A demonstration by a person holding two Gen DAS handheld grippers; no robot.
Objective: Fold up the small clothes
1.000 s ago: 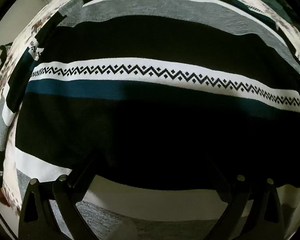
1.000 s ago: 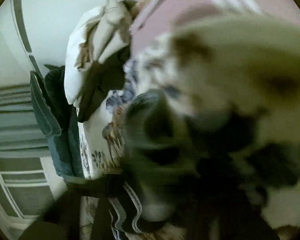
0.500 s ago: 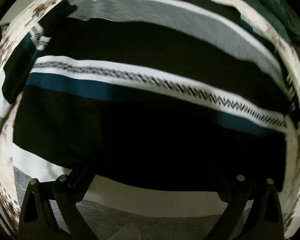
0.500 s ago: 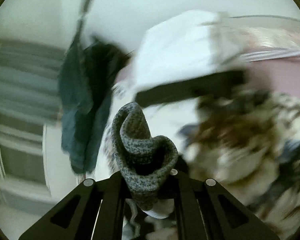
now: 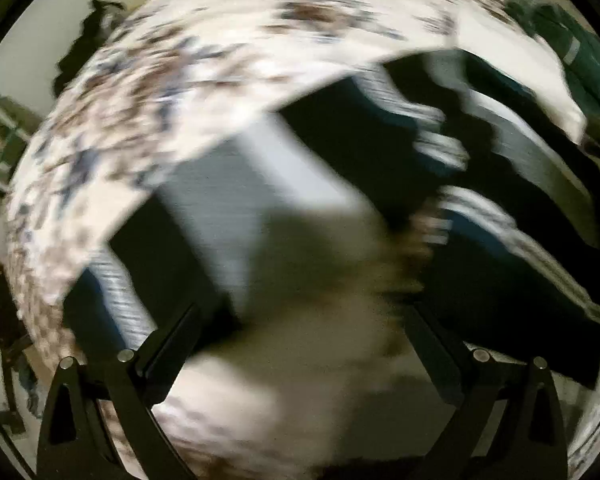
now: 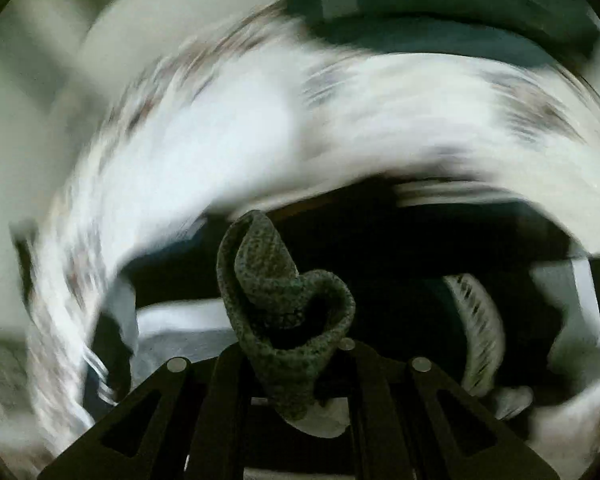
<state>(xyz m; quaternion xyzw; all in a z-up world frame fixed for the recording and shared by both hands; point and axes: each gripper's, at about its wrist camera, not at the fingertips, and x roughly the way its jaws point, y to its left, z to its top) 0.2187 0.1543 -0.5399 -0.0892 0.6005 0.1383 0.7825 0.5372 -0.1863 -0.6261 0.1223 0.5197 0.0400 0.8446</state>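
Pinched between the fingers of the right claw [image 6: 296,364]: a curled strip of speckled grey knitted fabric [image 6: 276,300], most likely a cuff or hem of the small garment, rising from the closed fingertips and folding over on itself into a loop. Held above a striped knitted garment in black, white, grey and dark teal [image 5: 512,200], spread flat on a bed under a white cover with a brown and blue floral print [image 5: 172,92]. In the right wrist view, black bands of that garment directly behind the grey strip, a white patterned band curving at the right [image 6: 480,328], all heavily smeared. In the left wrist view, same garment lying diagonally, black and grey stripes on the left, black, white and teal stripes on the right, edges blurred past fine detail. Left claw [image 5: 300,344] with fingers wide apart, nothing between them but a blurred pale patch of bedding, low over the near part of the bed. Beyond the bed cover, a dark green piece of clothing [image 5: 588,64] at the far right edge, also seen as a dark green mass [image 6: 440,12] across the top of the right wrist view. At the far left, a dark shape against a pale wall [image 5: 88,36], too blurred to identify.
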